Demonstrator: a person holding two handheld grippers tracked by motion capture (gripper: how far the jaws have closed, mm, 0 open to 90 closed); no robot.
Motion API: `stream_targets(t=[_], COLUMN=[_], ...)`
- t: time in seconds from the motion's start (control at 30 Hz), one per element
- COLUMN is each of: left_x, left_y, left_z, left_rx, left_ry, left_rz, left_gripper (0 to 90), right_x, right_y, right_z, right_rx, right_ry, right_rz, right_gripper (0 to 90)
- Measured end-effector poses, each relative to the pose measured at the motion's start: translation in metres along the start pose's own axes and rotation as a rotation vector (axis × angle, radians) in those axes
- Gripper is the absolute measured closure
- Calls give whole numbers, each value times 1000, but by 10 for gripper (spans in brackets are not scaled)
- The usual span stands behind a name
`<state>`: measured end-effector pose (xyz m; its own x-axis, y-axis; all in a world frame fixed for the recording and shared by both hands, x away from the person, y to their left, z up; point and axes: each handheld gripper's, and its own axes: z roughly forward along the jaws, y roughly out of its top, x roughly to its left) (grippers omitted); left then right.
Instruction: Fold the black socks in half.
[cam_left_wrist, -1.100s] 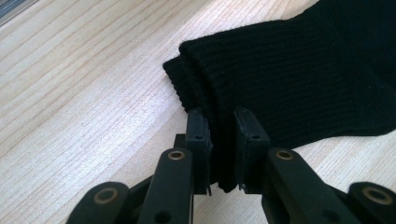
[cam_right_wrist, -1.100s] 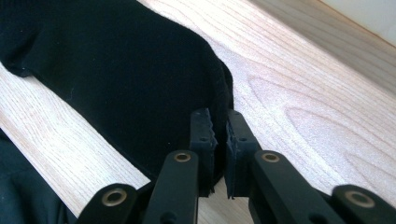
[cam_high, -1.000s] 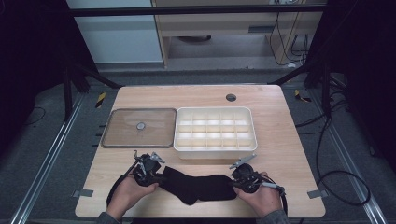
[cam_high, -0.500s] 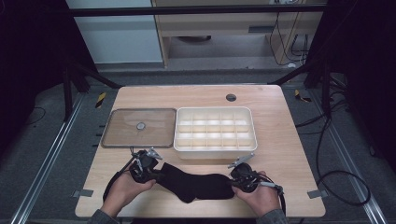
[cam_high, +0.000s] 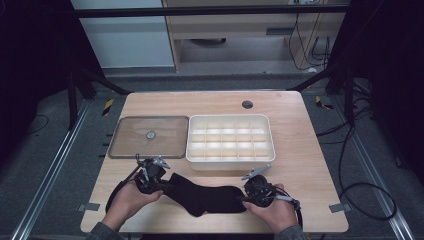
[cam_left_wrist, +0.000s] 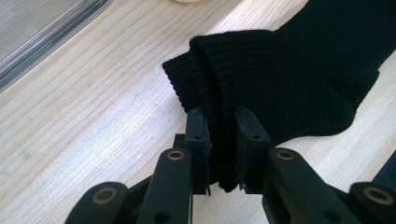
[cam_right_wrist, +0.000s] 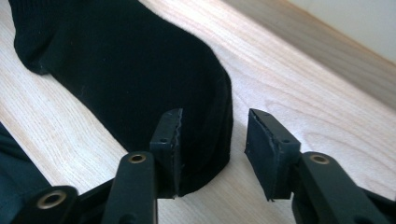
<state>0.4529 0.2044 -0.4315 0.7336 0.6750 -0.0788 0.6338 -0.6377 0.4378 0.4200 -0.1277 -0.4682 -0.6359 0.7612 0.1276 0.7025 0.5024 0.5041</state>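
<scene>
On table: one sock (cam_high: 205, 196) | one tray (cam_high: 230, 138) | one lid (cam_high: 149, 136)

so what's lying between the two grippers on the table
The black sock lies flat between them in the high view: the left gripper pinches its cuff, and the right gripper, just opened, straddles the toe end.

Laboratory recording station: a wooden table (cam_high: 300, 150) stands inside a black metal frame (cam_high: 210, 10) (cables (cam_high: 350, 165) trail over grey carpet), with floor rails (cam_high: 45, 185) and tape markers beside it.
</scene>
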Motion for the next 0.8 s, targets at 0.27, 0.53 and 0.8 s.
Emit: stream_targets(t=[0.27, 0.53, 0.8], left_x=[4, 0, -15], left_y=[1, 6, 18], left_z=[-7, -16, -24], left_rx=[-6, -17, -30], left_ry=[3, -19, -47], left_rz=[-1, 2, 58], left_gripper=[770, 770, 770], right_x=[2, 9, 12], right_y=[2, 6, 13], right_z=[9, 11, 12], right_rx=[29, 9, -6], right_ry=[25, 35, 49], right_rz=[-13, -21, -27], right_gripper=[779, 842, 844])
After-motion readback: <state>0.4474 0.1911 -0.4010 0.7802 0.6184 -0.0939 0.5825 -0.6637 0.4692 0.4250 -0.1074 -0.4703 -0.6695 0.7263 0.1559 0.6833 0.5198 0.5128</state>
